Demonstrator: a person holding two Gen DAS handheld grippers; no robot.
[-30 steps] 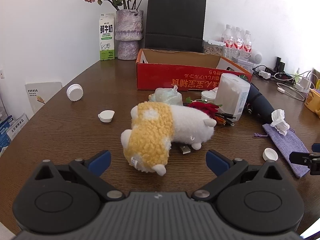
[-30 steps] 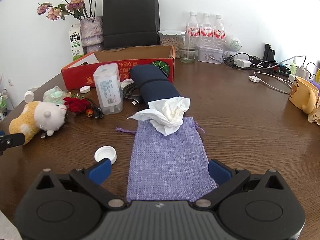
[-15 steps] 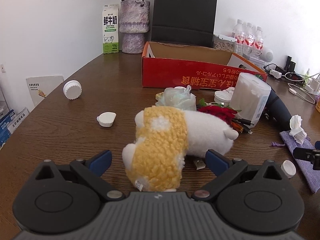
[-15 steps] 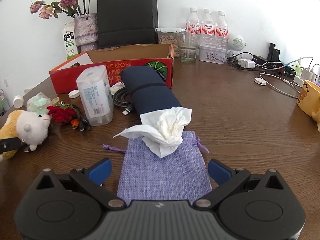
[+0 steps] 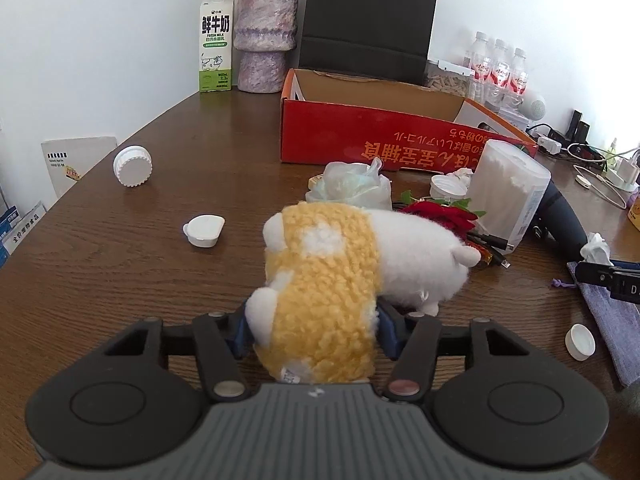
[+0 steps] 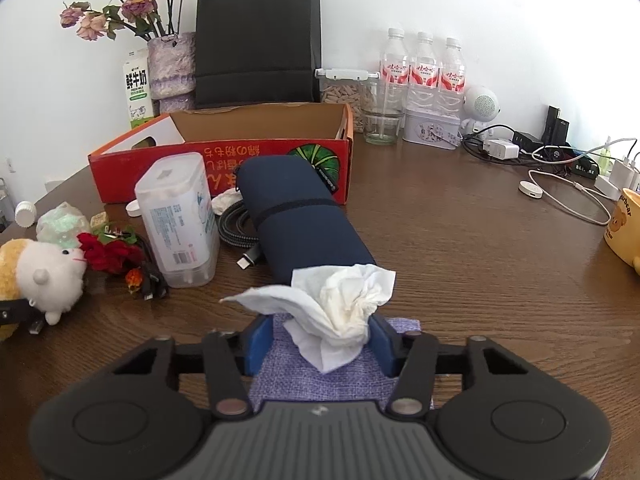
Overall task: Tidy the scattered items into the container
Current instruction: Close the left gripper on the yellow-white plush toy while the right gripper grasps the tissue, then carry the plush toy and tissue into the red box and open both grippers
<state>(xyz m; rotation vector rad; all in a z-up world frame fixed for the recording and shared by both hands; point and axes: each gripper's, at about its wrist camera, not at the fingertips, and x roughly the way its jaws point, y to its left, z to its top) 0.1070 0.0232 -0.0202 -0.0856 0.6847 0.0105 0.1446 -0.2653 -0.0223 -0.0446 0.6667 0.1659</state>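
Note:
A yellow and white plush toy (image 5: 332, 276) lies on the brown table, and my left gripper (image 5: 314, 334) is shut on its yellow rear end. It also shows in the right wrist view (image 6: 44, 272). My right gripper (image 6: 322, 338) has closed in around a crumpled white tissue (image 6: 340, 304) that lies on a purple cloth pouch (image 6: 316, 376); its blue pads touch the tissue's sides. The red cardboard box (image 5: 384, 140) stands open behind the clutter, also in the right wrist view (image 6: 224, 160).
Near the box lie a clear plastic tub (image 6: 180, 220), a navy roll (image 6: 296, 220), a braided cable (image 6: 236, 232), a red flower (image 6: 108, 254), a plastic bag (image 5: 352, 188) and white caps (image 5: 204, 230) (image 5: 580, 342). A vase, milk carton, black bag, bottles and chargers line the back.
Both grippers moved forward and closed: the left one onto the plush toy's rear, the right one around the tissue on the pouch.

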